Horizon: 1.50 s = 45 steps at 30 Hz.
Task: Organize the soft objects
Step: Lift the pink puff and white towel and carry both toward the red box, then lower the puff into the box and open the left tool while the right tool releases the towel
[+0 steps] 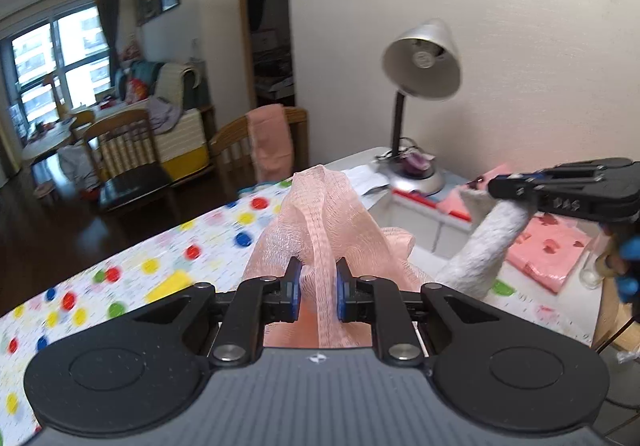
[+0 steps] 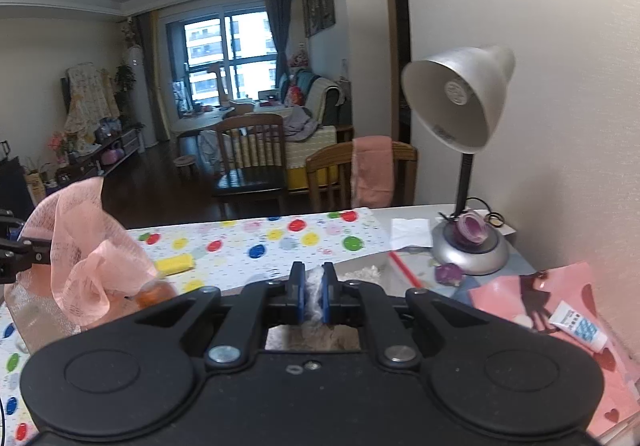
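Daylight from a big window (image 2: 230, 46) at the far end fills a living room with wooden chairs (image 2: 250, 158), one of them draped with a pink towel (image 2: 373, 170). Nearer, the table (image 2: 404, 216) stands against a white wall and is partly covered by a white cloth with coloured dots (image 2: 256, 242). A silver desk lamp (image 2: 460, 98) stands at the table's far right corner, with a sheet of pink paper printed with hearts (image 2: 520, 290) near its base and a small white tube (image 2: 578, 326) lying on that paper. A yellow block (image 2: 175, 264) lies on the dotted cloth.

The left hand-held gripper (image 1: 318, 286) is clamped on a pink mesh bath sponge (image 1: 320, 214), whose netting rises in loose folds above the blue pads and hangs above the table. In the right wrist view the same sponge shows at the left edge, lifted off the cloth.

The right hand-held gripper (image 2: 314, 294) has its jaws nearly together on a strip of white fluffy fabric (image 2: 315, 296). From the left wrist view this fabric (image 1: 488, 242) stretches down from that gripper as a pale, taut band towards the table, beside a shallow white box (image 1: 416, 214). Blue-gloved fingers (image 1: 628, 266) show under the gripper's body.
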Available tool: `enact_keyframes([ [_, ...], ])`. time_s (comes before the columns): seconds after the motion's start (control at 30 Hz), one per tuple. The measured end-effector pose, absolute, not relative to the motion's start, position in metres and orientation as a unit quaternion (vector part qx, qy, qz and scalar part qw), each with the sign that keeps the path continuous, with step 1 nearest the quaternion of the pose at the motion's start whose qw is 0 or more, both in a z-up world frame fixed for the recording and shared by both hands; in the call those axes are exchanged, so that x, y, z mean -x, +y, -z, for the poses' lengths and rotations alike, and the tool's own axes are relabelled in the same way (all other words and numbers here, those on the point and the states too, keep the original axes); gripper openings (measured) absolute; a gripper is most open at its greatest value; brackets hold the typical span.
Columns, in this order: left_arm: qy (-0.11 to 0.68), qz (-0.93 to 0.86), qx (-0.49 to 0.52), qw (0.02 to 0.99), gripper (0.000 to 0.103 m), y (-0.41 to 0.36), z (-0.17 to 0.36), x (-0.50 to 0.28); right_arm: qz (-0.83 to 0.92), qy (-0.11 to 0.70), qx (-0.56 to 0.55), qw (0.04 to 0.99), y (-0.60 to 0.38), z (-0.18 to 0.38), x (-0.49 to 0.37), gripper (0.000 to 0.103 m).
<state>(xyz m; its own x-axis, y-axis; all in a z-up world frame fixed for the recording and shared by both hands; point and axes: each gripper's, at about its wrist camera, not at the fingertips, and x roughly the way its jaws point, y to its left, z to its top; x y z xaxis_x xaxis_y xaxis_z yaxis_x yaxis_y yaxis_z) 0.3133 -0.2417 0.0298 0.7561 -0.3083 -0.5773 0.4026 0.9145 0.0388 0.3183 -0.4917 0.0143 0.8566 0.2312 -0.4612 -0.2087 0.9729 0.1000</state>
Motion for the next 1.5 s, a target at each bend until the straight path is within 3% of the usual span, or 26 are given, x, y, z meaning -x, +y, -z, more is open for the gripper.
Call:
enact_keyframes([
  [0.33, 0.303, 0.221, -0.08, 0.923, 0.016, -0.307, -0.007, -0.361, -0.093, 0.258, -0.012, 0.962, -0.507, 0.012, -0.348, 0.009],
  [1.07, 0.443, 0.202, -0.077, 0.87, 0.016, -0.359, 0.115, -0.448, -0.104, 0.338, 0.002, 0.936, -0.504, 0.094, -0.387, 0.013],
  [1.3, 0.466, 0.193, -0.097, 0.858, 0.016, -0.365, 0.132, -0.446, -0.131, 0.375, 0.004, 0.918, -0.499, 0.105, -0.39, 0.023],
  [1.37, 0.471, 0.194, -0.095, 0.856, 0.017, -0.364, 0.134, -0.445, -0.135, 0.38, 0.0, 0.915, -0.499, 0.106, -0.39, 0.031],
  [1.5, 0.467, 0.201, -0.094, 0.856, 0.025, -0.364, 0.131, -0.442, -0.142, 0.385, 0.005, 0.912, -0.498, 0.105, -0.388, 0.038],
])
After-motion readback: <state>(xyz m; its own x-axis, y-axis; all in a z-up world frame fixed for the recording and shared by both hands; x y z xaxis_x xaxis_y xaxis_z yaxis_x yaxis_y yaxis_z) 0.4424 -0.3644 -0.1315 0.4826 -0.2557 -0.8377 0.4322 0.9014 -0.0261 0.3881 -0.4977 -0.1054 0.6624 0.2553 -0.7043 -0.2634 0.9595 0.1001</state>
